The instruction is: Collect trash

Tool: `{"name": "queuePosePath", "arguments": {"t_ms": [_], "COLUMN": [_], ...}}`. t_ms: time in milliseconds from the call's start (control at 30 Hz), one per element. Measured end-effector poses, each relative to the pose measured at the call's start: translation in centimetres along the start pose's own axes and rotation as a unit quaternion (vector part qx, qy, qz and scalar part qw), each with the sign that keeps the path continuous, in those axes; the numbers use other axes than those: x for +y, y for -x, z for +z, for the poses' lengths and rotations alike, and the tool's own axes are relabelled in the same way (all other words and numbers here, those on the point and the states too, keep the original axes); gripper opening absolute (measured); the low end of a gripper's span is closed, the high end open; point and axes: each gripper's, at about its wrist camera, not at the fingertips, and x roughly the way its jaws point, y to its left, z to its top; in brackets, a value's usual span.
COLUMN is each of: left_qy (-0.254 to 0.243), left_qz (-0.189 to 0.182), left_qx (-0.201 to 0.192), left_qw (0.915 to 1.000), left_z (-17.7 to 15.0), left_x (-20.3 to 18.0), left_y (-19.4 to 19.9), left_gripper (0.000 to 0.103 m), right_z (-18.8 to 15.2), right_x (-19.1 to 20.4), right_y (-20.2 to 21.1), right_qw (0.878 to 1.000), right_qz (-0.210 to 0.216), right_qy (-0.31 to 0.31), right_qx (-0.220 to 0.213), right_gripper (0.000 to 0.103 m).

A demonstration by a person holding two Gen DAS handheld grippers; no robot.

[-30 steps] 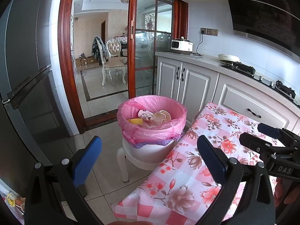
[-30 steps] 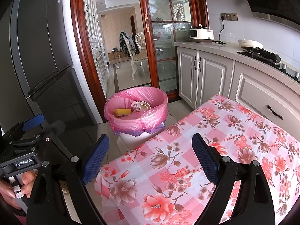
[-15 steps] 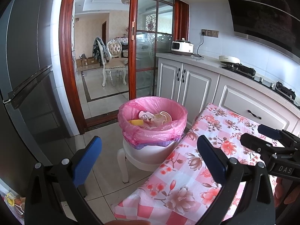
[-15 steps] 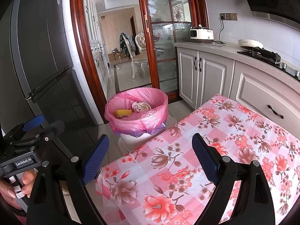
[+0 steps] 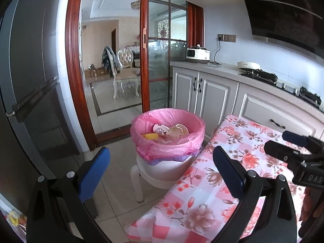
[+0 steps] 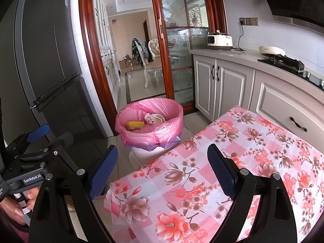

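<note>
A bin lined with a pink bag (image 5: 168,141) stands on a white stool (image 5: 160,174) on the floor, just past the table's far-left corner; it also shows in the right wrist view (image 6: 149,127). Inside lie crumpled paper cups (image 5: 170,130) and a yellow piece (image 5: 150,136). My left gripper (image 5: 160,172) is open and empty, held back from the bin over the table corner. My right gripper (image 6: 162,170) is open and empty above the table with the pink floral cloth (image 6: 253,162). Each gripper shows in the other's view, the right one (image 5: 299,154) and the left one (image 6: 38,139).
A dark fridge (image 6: 40,64) stands at the left. White cabinets (image 5: 212,93) with a counter, a rice cooker (image 5: 198,55) and a gas hob (image 5: 261,75) run along the right. A red-framed glass door (image 5: 145,60) opens onto a dining room with a chair (image 5: 123,77).
Both views have shifted only slightly; the bin sits a touch further right in the left wrist view. Both grippers stay open and empty.
</note>
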Motion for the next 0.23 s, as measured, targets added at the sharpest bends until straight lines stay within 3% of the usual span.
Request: {"name": "queuePosePath", "arguments": {"t_ms": [233], "left_qy": [0.009], "left_qz": [-0.01], "left_qx": [0.009], "left_qw": [0.9999], "left_z": [0.22], "left_x": [0.45], "left_y": [-0.13], "left_gripper": [0.098], "right_z": [0.23], "right_x": [-0.11], "right_y": [0.29], "right_qw": [1.0], "right_qz": [-0.001], "right_qy": [-0.002], "right_qx": [-0.004], "right_gripper": [0.085]}}
